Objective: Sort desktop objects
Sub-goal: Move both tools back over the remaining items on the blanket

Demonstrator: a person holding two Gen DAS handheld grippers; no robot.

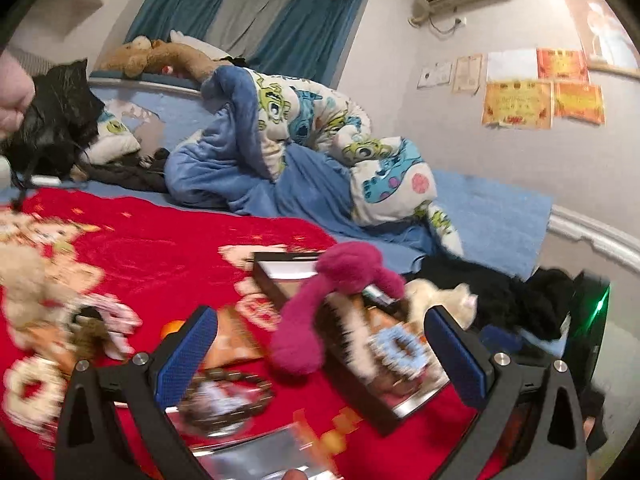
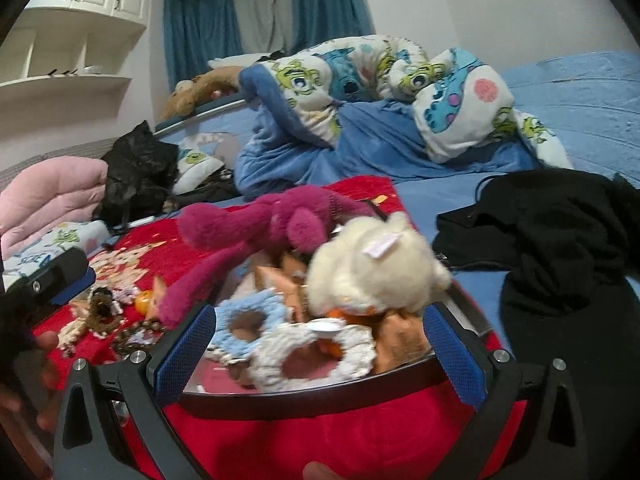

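Already Heaped: Tray Near Overflow

Both tools, left tool (image 1: pixel 320 344) and right tool (image 2: pixel 320 334), stand spread and empty. On the bed's red blanket (image 2: pixel 280 440), the tray (image 2: pixel 320 394) holds scrunchies, with a magenta plush (image 2: pixel 280 224) draped over its far-left edge. One nudge could topple the cream plush (image 2: pixel 372 272).

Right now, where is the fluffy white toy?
In the right wrist view the white toy sits in the tray, just right of the pink plush toy and behind the white scrunchie.
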